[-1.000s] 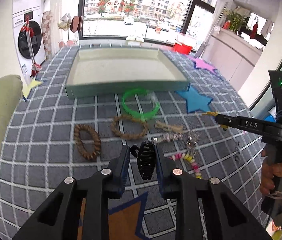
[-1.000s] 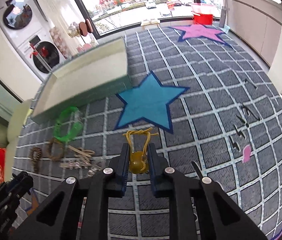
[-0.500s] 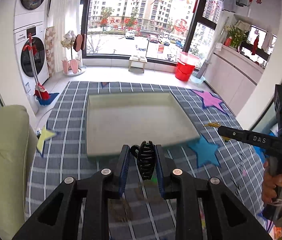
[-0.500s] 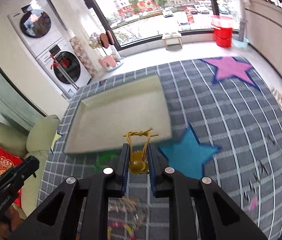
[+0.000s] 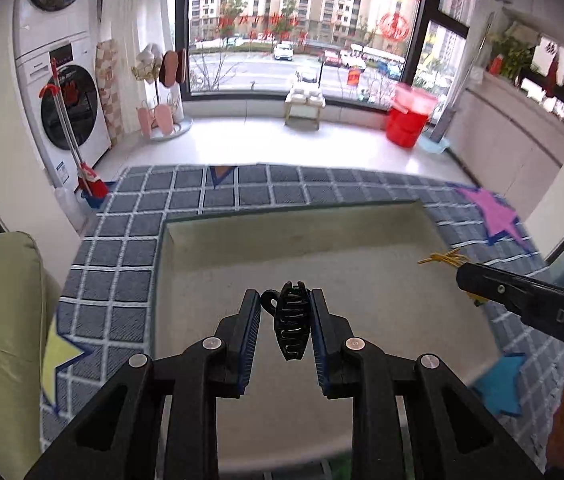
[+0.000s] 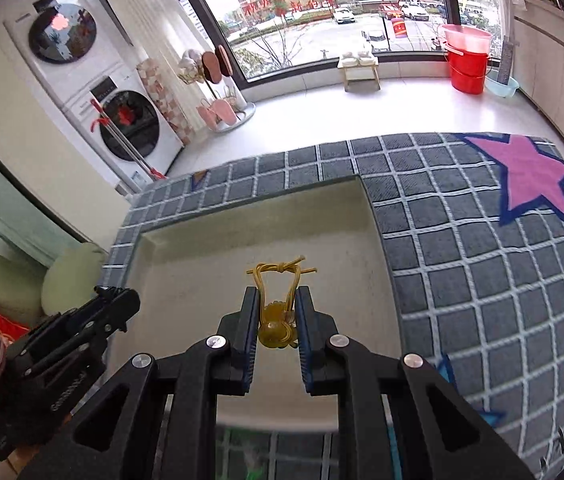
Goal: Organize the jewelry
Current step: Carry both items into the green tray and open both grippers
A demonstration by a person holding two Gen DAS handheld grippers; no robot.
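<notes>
Both grippers hang over the tray (image 5: 361, 272), presumably to drop stuff in. Left gripper (image 5: 284, 322) pinches a black hair claw (image 5: 290, 326); right gripper (image 6: 278, 322) squeezes an amber pendant (image 6: 276, 326).

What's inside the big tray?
Nothing lies in the tray where its floor shows. The black hair clip and yellow pendant are held above it; the grippers hide its near part.

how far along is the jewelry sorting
Done: nothing shows in the tray yet; its floor looks bare. In hand: the left tongs hold a black claw clip and the right tongs an amber pendant on a cord, both over the tray. Left: releasing both.
</notes>
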